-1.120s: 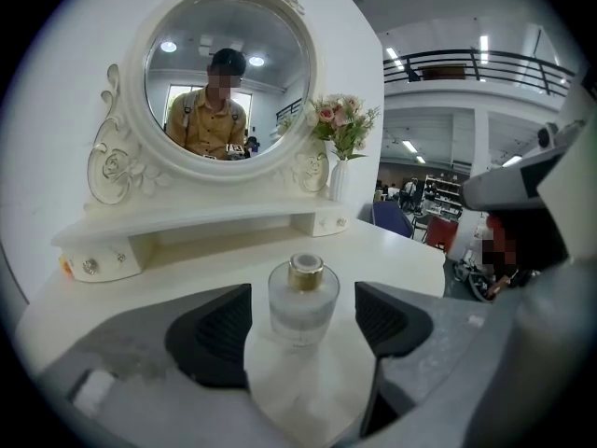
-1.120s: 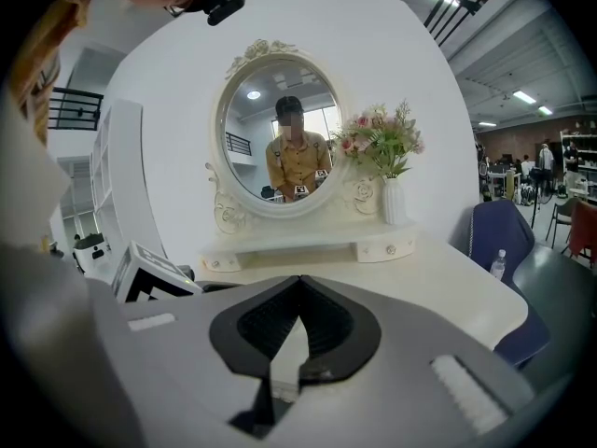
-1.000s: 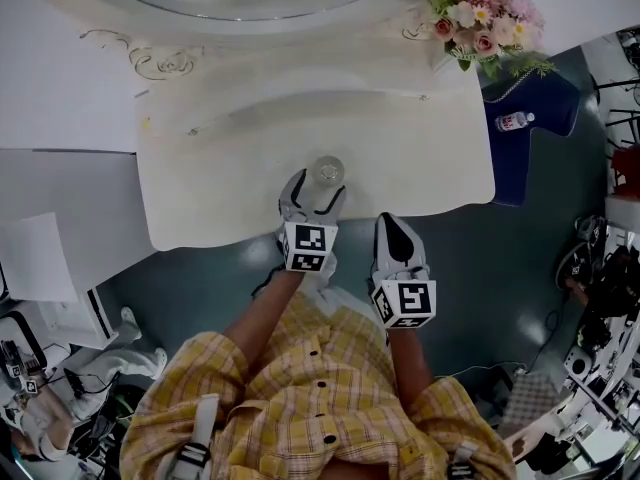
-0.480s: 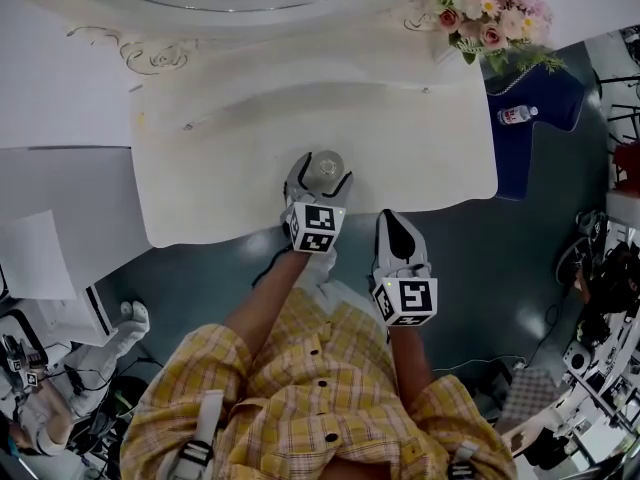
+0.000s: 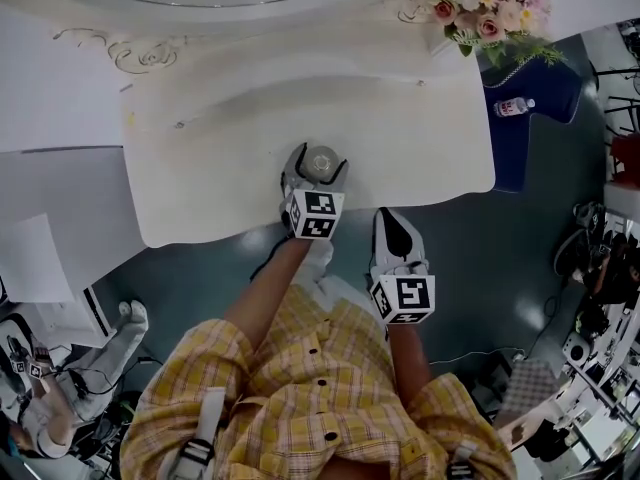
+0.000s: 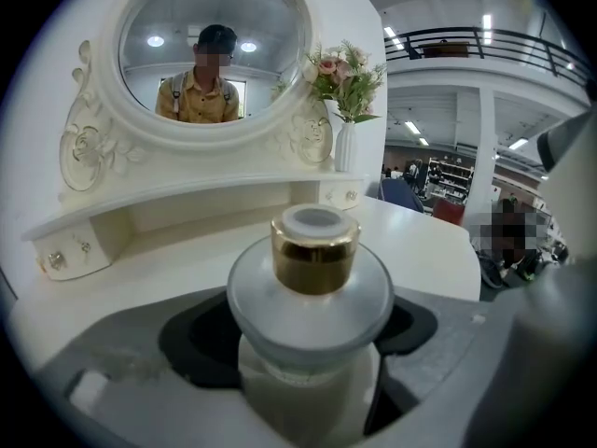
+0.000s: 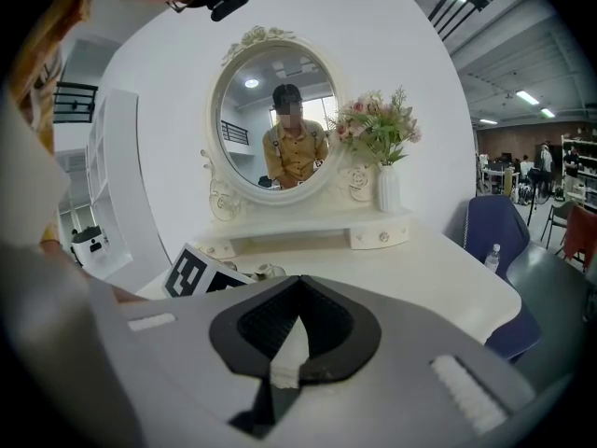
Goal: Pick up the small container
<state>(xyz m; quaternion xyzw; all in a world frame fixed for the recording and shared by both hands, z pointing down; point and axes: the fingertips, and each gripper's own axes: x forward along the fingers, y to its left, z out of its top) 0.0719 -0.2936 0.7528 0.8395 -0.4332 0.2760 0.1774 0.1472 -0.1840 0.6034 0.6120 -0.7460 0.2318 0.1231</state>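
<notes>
The small container [image 5: 322, 161] is a frosted white jar with a gold collar and a white cap [image 6: 314, 250]. It stands upright near the front edge of the white dressing table [image 5: 220, 168]. My left gripper [image 5: 320, 170] reaches over that edge, jaws spread wide, one finger on each side of the jar. In the left gripper view the jar fills the gap between the dark pads [image 6: 191, 339]; I see no pad pressing on it. My right gripper [image 5: 392, 224] hangs off the table's front edge, to the right, shut and empty, its pads [image 7: 297, 329] meeting.
An oval mirror [image 6: 215, 45] rises at the table's back, with small drawers under it. A vase of pink flowers [image 5: 480, 13] stands at the back right corner. A blue chair [image 5: 530, 93] with a water bottle [image 5: 514, 107] is right of the table.
My left gripper has moved forward over the table edge, so the jar that stood ahead of its fingertips now sits between them. The right gripper has stayed put.
</notes>
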